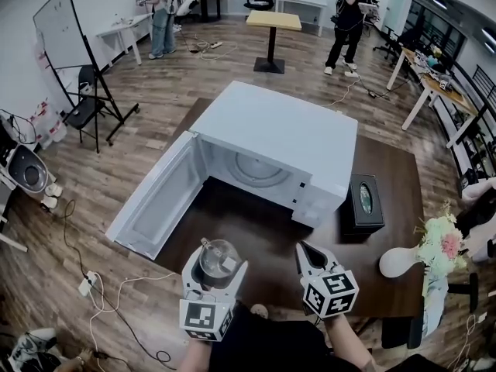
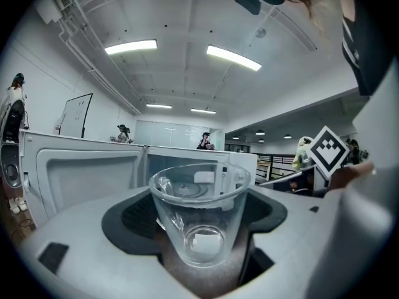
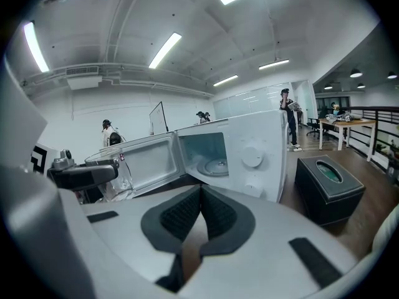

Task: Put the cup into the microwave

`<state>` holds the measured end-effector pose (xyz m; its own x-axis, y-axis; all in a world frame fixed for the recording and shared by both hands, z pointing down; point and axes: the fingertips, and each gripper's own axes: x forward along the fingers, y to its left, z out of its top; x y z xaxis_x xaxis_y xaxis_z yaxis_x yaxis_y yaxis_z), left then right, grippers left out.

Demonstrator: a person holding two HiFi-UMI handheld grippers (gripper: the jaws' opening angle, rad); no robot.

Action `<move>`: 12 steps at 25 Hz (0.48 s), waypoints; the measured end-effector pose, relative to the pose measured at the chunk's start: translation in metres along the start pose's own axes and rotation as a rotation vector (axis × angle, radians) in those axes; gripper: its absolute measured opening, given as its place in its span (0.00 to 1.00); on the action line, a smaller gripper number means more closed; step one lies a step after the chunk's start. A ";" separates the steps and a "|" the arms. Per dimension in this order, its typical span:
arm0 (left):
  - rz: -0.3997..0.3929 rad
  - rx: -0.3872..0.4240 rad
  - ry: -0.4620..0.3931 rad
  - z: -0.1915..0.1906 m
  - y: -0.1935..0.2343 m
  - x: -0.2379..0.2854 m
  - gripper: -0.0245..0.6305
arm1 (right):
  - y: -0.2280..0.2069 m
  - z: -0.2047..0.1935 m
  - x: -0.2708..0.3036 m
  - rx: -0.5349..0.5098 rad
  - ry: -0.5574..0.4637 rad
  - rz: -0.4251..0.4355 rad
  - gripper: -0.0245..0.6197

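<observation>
The carry step is in hand. The left tongs (image 1: 218,260) pinch the clear cup (image 2: 199,220) upright above the counter's (image 1: 391,200) near edge, short of the microwave (image 1: 283,134), whose door (image 1: 159,200) stands open toward the left edge. The right tongs (image 3: 198,212) are pressed together on nothing. Next, the cup likely needs a level push forward through the opening onto the turntable (image 3: 215,165). From the head view, the cavity's back wall and roof are hidden.
</observation>
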<state>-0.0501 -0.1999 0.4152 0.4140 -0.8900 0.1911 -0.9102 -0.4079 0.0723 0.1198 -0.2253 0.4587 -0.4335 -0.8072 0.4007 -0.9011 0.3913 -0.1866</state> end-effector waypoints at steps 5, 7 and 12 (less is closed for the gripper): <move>-0.024 0.004 0.006 0.002 0.004 0.007 0.63 | 0.001 -0.001 0.002 0.006 0.008 -0.011 0.03; -0.035 0.009 0.013 0.002 0.007 0.012 0.63 | 0.001 0.000 0.004 0.005 0.011 -0.020 0.03; -0.072 0.014 0.025 0.008 0.017 0.028 0.63 | -0.005 0.007 0.011 0.016 0.019 -0.061 0.03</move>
<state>-0.0542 -0.2331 0.4137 0.4778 -0.8529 0.2104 -0.8777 -0.4736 0.0733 0.1200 -0.2391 0.4577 -0.3779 -0.8207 0.4286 -0.9259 0.3348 -0.1752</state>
